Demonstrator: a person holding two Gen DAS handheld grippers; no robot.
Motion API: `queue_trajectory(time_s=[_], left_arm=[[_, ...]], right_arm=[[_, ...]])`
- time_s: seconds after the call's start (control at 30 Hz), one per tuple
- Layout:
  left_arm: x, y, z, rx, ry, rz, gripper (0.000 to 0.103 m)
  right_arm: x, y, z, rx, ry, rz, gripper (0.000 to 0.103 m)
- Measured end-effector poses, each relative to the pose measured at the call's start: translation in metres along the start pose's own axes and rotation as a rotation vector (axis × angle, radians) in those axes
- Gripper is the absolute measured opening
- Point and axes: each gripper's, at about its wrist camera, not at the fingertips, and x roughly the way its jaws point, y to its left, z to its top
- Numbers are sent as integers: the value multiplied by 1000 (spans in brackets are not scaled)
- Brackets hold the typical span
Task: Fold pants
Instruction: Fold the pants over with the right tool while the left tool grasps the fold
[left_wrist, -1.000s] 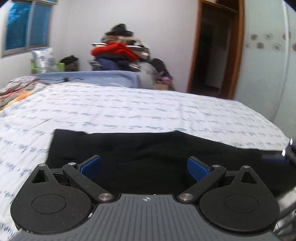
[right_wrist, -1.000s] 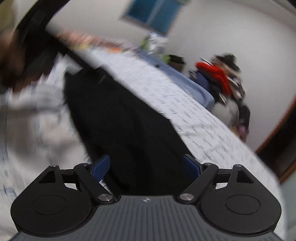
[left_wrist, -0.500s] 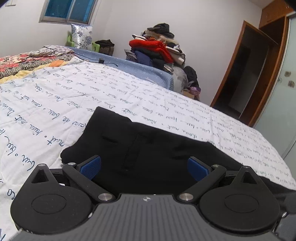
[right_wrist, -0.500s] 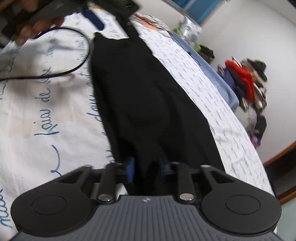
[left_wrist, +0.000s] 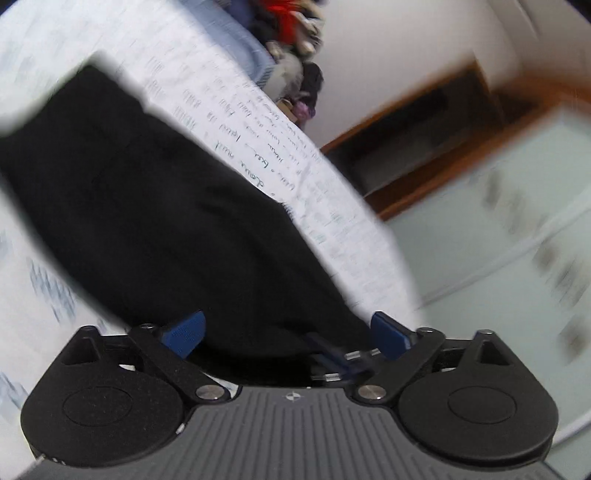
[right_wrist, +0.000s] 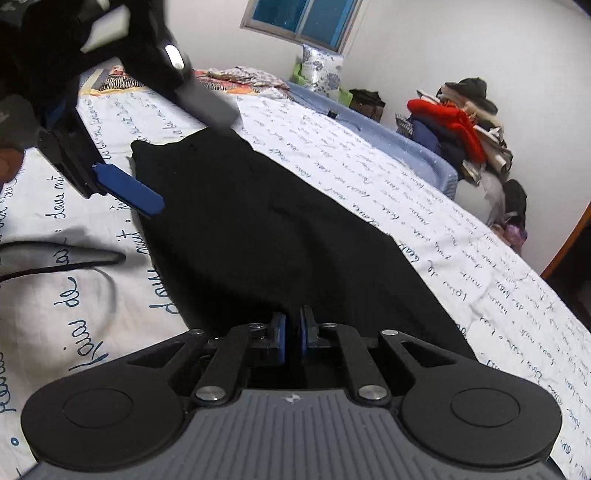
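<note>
tilting hard compared with half a second ago: left wrist view now rolled and blurred, doorway (left_wrist: 417, 136) and wardrobe panel (left_wrist: 517, 206) swinging up to the right. left gripper (left_wrist: 288, 332) staying spread wide, blue pads (left_wrist: 184, 332) well apart, gripping nothing, hanging over the near end of the black pants (left_wrist: 155, 206). seen from the right wrist view, left gripper (right_wrist: 147, 122) now sitting at the far end of the pants (right_wrist: 266, 229), one blue finger (right_wrist: 129, 188) lying just beside the fabric's edge, the other blurred.

right gripper (right_wrist: 291, 336) remaining closed as half a second ago, blue pads pressed nearly together, pinching the near edge of the pants where the cloth is rising into a small ridge between them.

lying lengthwise on the bed sheet (right_wrist: 388, 173), white with blue handwriting print, stretching from the right gripper away toward the left one. looking plain black, mostly flat, narrow at the far end and widening toward the near end, with soft bumps and a faint crease across the middle.

black cable (right_wrist: 62, 266) curling on the sheet to the left. clothes pile (right_wrist: 458, 118) stacked against the wall beyond the bed.
</note>
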Motion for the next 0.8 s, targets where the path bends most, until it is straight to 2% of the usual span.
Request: queue_trajectory(time_s=[0.1,0.17,0.2,0.27,0.3,0.37,0.4,0.43,0.5,0.6,0.67,0.7,0.77,0.8], left_arm=[[-13,-41,-3,447,-103,141,90],[-20,-62,-12,758,-194,233,92],[-19,-69,-18,905,-215,283,93],[-3,-75,-32,1125,-145,333,91],[6,-75,-39,1167,-98,334,90],[23,-78,-52,1189,-13,294,77],[30,-80,-59,1205,13,272,76],[38,-83,-66,1235,20,264,76],[53,-87,-78,1290,7,299,75],[68,-89,-80,1304,64,294,65],[78,-86,-79,1332,132,302,48],[80,-82,-79,1346,149,303,43],[82,-77,-74,1340,184,303,15],[80,-75,-72,1346,191,312,8]], right_arm=[[-7,-1,-4,9,-6,3,8],[-9,-4,-6,32,-6,18,8],[-9,-7,-6,47,-6,28,8],[-8,-9,-6,58,-7,30,8],[-8,-8,-6,61,-7,31,8],[-7,-9,-6,71,-10,34,8],[-7,-9,-6,73,-10,34,8],[-7,-9,-6,71,-12,33,8],[-7,-9,-7,72,-11,37,8],[-7,-12,-6,76,-14,37,8],[-6,-15,-6,89,-20,37,8],[-6,-17,-6,101,-21,39,8],[-6,-18,-7,117,-20,42,8],[-5,-17,-8,119,-15,45,8]])
